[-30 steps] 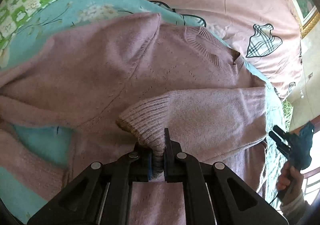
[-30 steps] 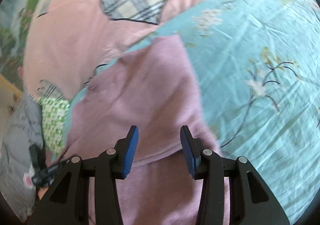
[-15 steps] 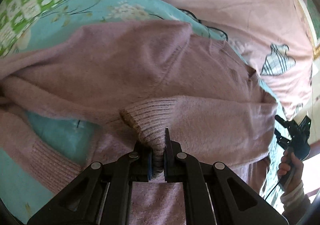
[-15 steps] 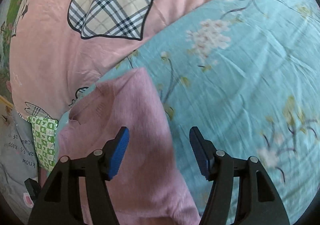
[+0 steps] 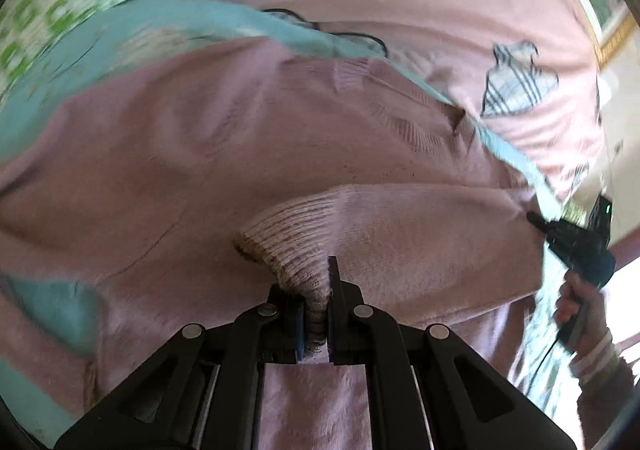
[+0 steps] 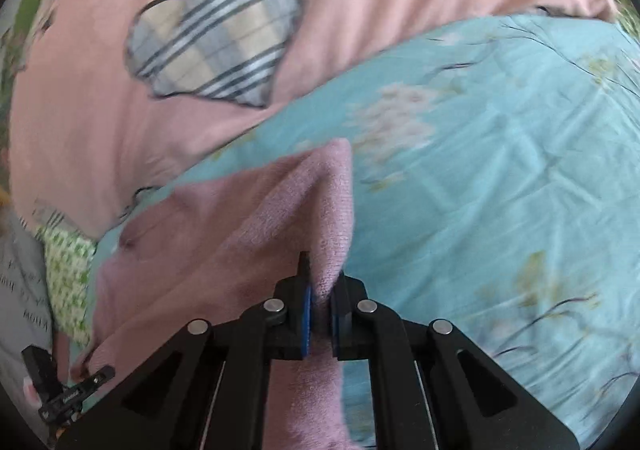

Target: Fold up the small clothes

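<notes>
A pink knitted sweater point(image 5: 224, 154) lies spread on a turquoise floral sheet point(image 6: 500, 186). My left gripper point(image 5: 316, 302) is shut on the ribbed cuff point(image 5: 296, 246) of a sleeve folded across the sweater's body. My right gripper point(image 6: 322, 290) is shut on a raised fold at the sweater's edge point(image 6: 320, 218), lifting it off the sheet. In the left wrist view the right gripper point(image 5: 576, 246) shows at the far right, held in a hand. The sweater's ribbed neckline point(image 5: 404, 118) lies further up.
A pink quilt point(image 6: 100, 98) with plaid heart patches point(image 6: 224, 38) lies beyond the sheet. A green checked cloth point(image 5: 60, 6) sits at the upper left in the left wrist view and also in the right wrist view point(image 6: 66, 274).
My right gripper was open above the sweater's edge and has closed on it. My left gripper kept its hold on the cuff while shifting over the sweater.
</notes>
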The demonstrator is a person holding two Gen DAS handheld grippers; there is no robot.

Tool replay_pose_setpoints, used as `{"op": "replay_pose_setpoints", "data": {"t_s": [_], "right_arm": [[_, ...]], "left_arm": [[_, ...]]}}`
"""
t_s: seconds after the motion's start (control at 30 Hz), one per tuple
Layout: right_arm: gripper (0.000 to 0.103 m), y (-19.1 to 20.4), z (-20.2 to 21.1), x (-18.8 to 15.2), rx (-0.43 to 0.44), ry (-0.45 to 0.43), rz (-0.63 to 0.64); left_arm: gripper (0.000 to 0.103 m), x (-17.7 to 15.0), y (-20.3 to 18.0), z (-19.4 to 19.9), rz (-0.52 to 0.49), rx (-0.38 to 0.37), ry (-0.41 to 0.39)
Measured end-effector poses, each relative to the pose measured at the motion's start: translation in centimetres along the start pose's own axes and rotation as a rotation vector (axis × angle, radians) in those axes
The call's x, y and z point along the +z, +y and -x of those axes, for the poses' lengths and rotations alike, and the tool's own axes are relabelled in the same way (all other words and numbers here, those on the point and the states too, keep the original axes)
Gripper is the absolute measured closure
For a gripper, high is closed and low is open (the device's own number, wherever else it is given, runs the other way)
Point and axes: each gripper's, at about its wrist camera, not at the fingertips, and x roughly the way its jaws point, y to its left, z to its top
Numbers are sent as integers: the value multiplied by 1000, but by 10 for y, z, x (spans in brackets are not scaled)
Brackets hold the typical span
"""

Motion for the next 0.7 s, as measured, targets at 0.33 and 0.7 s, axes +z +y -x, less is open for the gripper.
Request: {"op": "replay_pose_setpoints", "data": {"t_s": [0.33, 0.7], "right_arm": [[92, 4, -25, -4, -77, 54, 55], [87, 58, 10, -66, 109, 105, 133]], "left_arm": [[97, 1, 26, -3, 42, 5, 48], [87, -13, 25, -8, 53, 20, 87]]}}
